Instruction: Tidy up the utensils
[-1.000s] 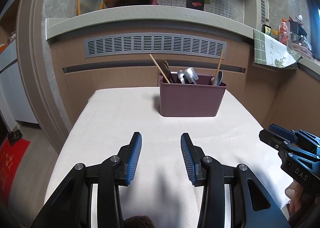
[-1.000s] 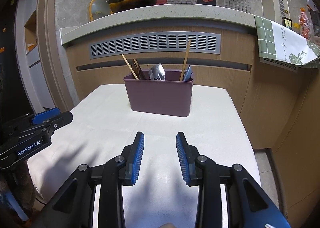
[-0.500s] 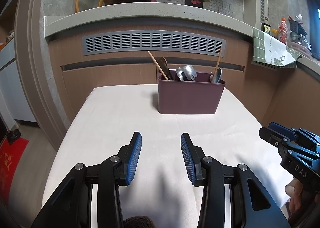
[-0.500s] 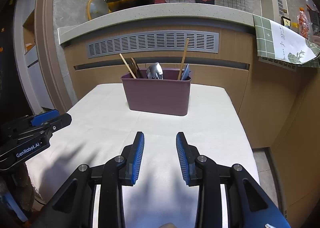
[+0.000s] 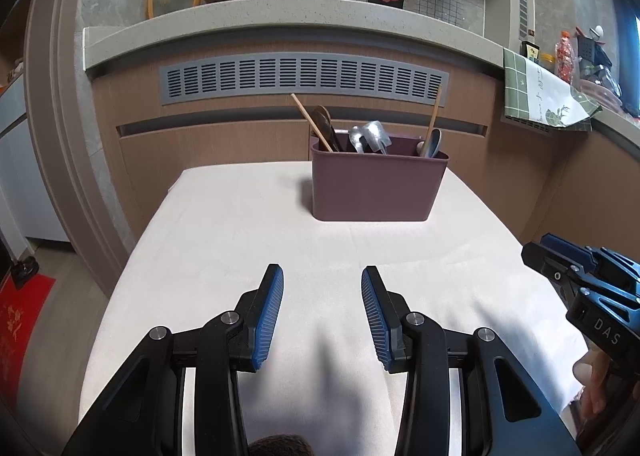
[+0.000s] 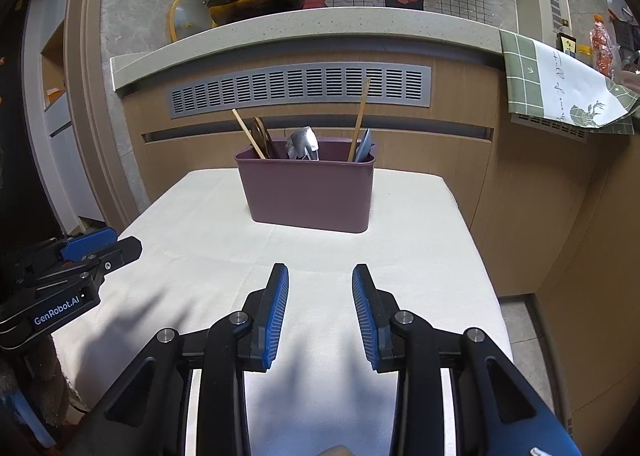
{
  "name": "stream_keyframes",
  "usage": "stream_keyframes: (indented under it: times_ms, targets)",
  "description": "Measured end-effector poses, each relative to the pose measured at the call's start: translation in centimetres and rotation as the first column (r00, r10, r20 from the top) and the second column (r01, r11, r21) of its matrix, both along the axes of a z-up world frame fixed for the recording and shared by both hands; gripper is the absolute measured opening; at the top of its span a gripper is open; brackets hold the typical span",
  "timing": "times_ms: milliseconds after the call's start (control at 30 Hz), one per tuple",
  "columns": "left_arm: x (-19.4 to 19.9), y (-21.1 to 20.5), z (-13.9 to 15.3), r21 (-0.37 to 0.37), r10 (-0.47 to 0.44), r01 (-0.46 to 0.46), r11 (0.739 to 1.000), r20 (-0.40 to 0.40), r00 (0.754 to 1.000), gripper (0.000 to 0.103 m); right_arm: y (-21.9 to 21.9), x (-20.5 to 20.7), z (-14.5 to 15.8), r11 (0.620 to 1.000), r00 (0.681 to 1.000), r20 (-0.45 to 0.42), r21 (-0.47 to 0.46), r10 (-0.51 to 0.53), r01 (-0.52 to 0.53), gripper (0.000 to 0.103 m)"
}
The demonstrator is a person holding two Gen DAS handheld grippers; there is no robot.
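Left gripper (image 5: 322, 276): jaws apart, nothing between them, over the near part of the table
Right gripper (image 6: 320, 274): jaws apart, holding nothing, beside the left one
Utensil holder (image 5: 376, 186): purple box, upright at 12 o'clock, near the far edge of the table, well apart from both grippers
Utensils: wooden chopstick (image 5: 311, 122) leans to 11 o'clock; metal spoons (image 5: 370, 136) in the middle; another wooden stick (image 5: 434, 118) at the right end
Table (image 5: 224, 240): white cloth is bare between grippers and holder; left edge at 9 o'clock drops to the floor
Cabinet wall (image 6: 304, 90): just behind the far edge
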State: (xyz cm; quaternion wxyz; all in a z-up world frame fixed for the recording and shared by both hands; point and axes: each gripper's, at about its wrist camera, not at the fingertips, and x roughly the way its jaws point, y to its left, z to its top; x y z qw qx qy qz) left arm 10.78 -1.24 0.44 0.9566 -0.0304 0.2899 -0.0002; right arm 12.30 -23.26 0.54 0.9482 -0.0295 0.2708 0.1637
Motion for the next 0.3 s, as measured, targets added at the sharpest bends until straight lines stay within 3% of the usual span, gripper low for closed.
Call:
stream_keyframes:
  times_ms: [300]
  targets:
    - [0.43,0.68,-0.37,-0.028,0.003,-0.003,1.000,-0.014,1.000,0.042,0.30,0.16,0.05,1.000,1.000,-0.016,-0.012,-0.002,0.002,0.032]
